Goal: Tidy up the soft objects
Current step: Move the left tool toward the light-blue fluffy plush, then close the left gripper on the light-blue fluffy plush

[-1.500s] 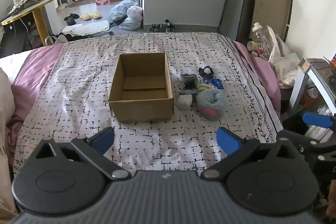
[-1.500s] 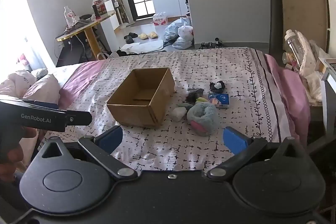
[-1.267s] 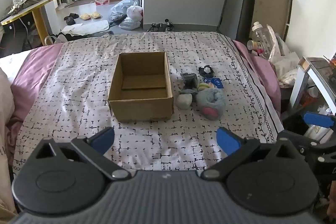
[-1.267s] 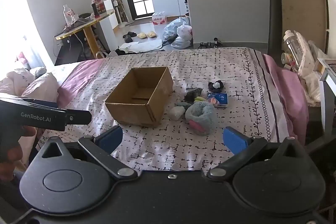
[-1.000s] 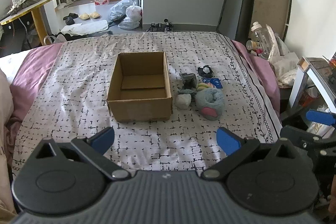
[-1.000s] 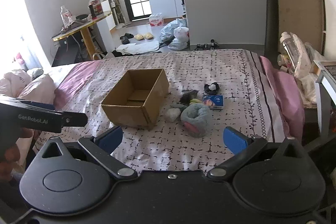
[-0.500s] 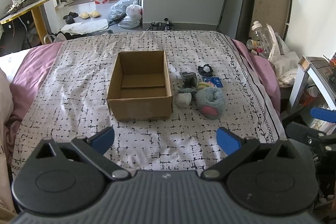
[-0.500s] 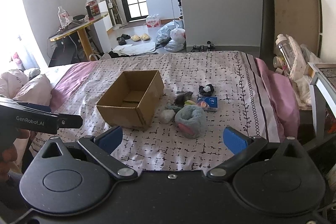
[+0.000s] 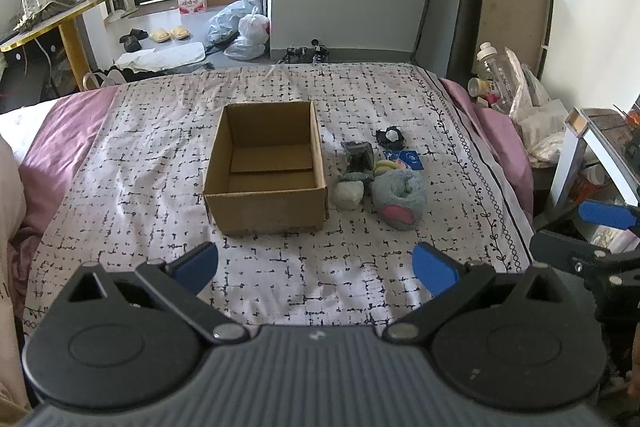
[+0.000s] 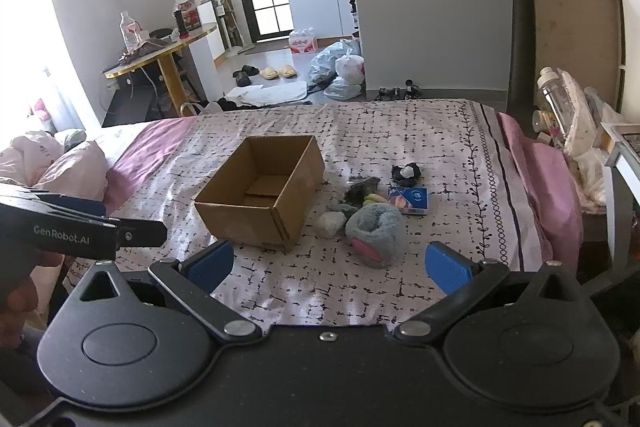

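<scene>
Beside the cardboard box (image 9: 266, 169), a grey plush slipper (image 9: 399, 197).

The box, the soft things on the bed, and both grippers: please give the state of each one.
cardboard box: open, empty, upright on bed.
grey plush slipper: lying beside box, outside.
white soft lump: on bed, next to box.
left gripper: open, holding nothing.
right gripper: open, holding nothing.

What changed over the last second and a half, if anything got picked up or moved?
Only the cameras shifted a little. The right gripper swung slightly rightward, so the cardboard box and soft pile slid left in its view. Nothing was grasped or released. Both grippers stay open; the grey plush slipper and its neighbours lie unmoved beside the empty box.
</scene>
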### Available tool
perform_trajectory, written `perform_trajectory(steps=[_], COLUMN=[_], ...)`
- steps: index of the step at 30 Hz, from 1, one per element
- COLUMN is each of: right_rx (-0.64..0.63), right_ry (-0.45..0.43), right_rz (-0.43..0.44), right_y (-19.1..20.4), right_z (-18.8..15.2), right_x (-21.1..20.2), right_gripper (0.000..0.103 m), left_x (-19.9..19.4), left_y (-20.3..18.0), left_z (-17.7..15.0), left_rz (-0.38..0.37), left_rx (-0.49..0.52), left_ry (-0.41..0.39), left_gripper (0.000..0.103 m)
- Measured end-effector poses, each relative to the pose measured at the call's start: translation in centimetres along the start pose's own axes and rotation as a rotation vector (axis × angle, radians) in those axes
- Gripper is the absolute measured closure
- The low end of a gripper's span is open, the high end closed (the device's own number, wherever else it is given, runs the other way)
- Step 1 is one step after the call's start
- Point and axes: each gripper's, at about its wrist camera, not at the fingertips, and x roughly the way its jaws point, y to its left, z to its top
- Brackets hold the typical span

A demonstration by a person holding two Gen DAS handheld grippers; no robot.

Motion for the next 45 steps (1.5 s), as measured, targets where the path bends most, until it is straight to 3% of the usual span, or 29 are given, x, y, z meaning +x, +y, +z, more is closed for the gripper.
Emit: perform_trajectory(steps=[4, 10, 15, 22, 26, 29, 33, 36, 38, 42, 45], right_rx=[0.016, 0.025, 0.036, 0.106, 0.153, 0.201, 0.288, 0.343, 0.362, 0.429, 0.489], right_ry=[0.000, 0.009, 0.025, 0.044, 0.059, 0.065, 0.061, 0.054, 0.058, 0.088, 0.111], right_rz=[0.022, 0.016, -0.003, 0.018, 0.021, 0.020, 0.008, 0.001, 0.007, 0.034, 0.060], right_y=[-0.3, -0.8, -1.5, -3.3, -4.3, -5.2, -6.7, -7.8, -8.4, -9.8, -10.8], right_z=[0.3, 0.4, 0.3, 0.0, -0.1, -0.1, 0.0, 0.1, 0.1, -0.1, -0.6], right_x=[0.5, 1.8, 3.2, 5.2, 6.6, 7.5, 8.6, 9.6, 10.5, 12.5, 14.1], right_gripper=[0.000, 0.000, 0.000, 0.012, 0.022, 0.022, 0.022, 0.023, 0.029, 0.055, 0.063], left_x=[0.3, 1.1, 2.2, 4.7, 6.1, 7.6, 9.6, 11.3, 12.8, 15.3, 17.4], left_y=[0.2, 0.1, 0.0, -0.1, -0.2, -0.8, -1.7, -2.4, -2.7, -3.6, -4.1], left_z=[0.0, 0.2, 1.0, 1.8, 2.9, 4.3, 6.1, 7.0, 7.0, 7.4, 7.7], left_rz=[0.003, 0.004, -0.056, -0.095, -0.143, -0.175, -0.233, -0.255, -0.278, -0.324, -0.345], left_rx=[-0.007, 0.003, -0.025, -0.022, -0.054, -0.035, -0.021, 0.002, 0.022, 0.050, 0.049], left_ry=[0.040, 0.038, 0.018, 0.043, 0.032, 0.008, -0.017, 0.009, 0.040, 0.066, 0.088], left_gripper=[0.000, 0.000, 0.001, 0.005, 0.010, 0.022, 0.029, 0.030, 0.031, 0.043, 0.052])
